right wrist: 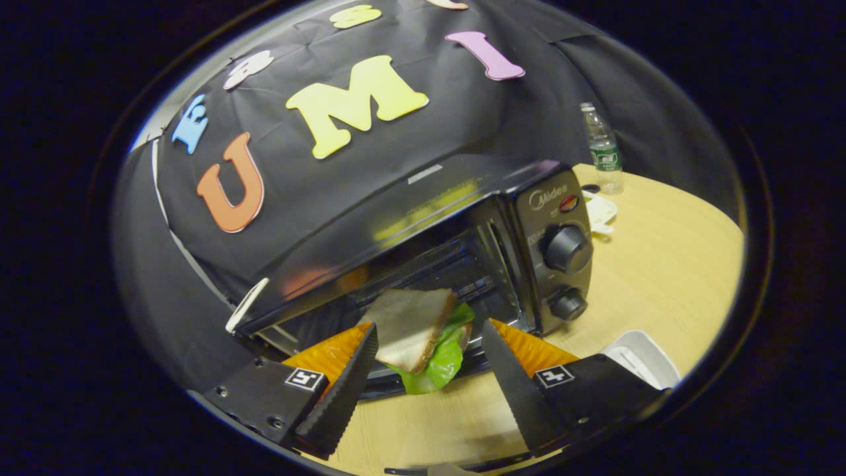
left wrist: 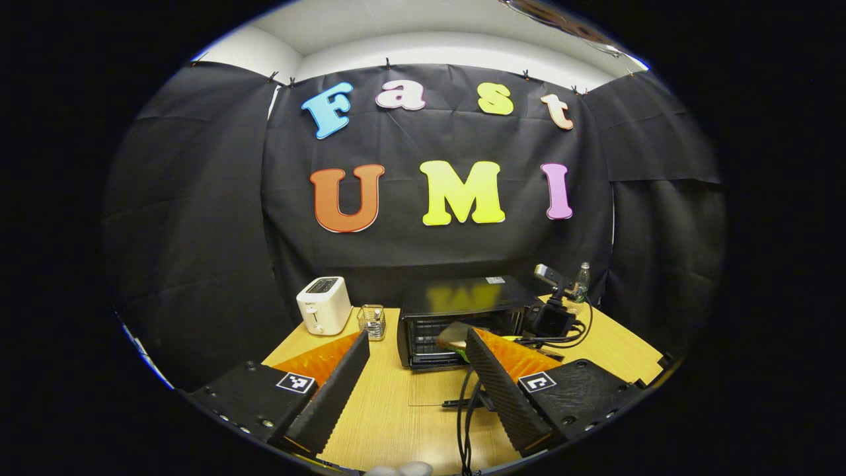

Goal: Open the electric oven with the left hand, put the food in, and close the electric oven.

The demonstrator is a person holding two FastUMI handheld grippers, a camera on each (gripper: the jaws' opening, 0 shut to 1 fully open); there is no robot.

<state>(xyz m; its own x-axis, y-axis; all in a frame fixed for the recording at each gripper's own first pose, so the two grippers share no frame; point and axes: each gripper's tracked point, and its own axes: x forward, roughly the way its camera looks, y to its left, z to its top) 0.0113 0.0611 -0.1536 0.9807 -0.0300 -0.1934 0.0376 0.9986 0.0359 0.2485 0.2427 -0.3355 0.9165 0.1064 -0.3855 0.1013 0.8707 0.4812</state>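
The black electric oven (left wrist: 462,301) stands at the back of the wooden table (left wrist: 396,423) with its door folded down and its cavity open. My left gripper (left wrist: 416,334) hovers open over the table in front of it, nothing between its fingers. In the right gripper view the oven (right wrist: 423,218) is close, its two knobs on the right. My right gripper (right wrist: 429,326) is shut on a sandwich (right wrist: 413,324) of bread and green lettuce, held tilted just before the oven's opening. The left gripper view shows that sandwich (left wrist: 453,336) at the oven mouth, with the right gripper's body (left wrist: 552,320) beside it.
A white toaster (left wrist: 324,305) and a small glass holder (left wrist: 373,322) stand left of the oven. A water bottle (right wrist: 603,149) stands at the back right. A white tray (right wrist: 638,363) lies near my right finger. Black cables (left wrist: 466,410) run across the table.
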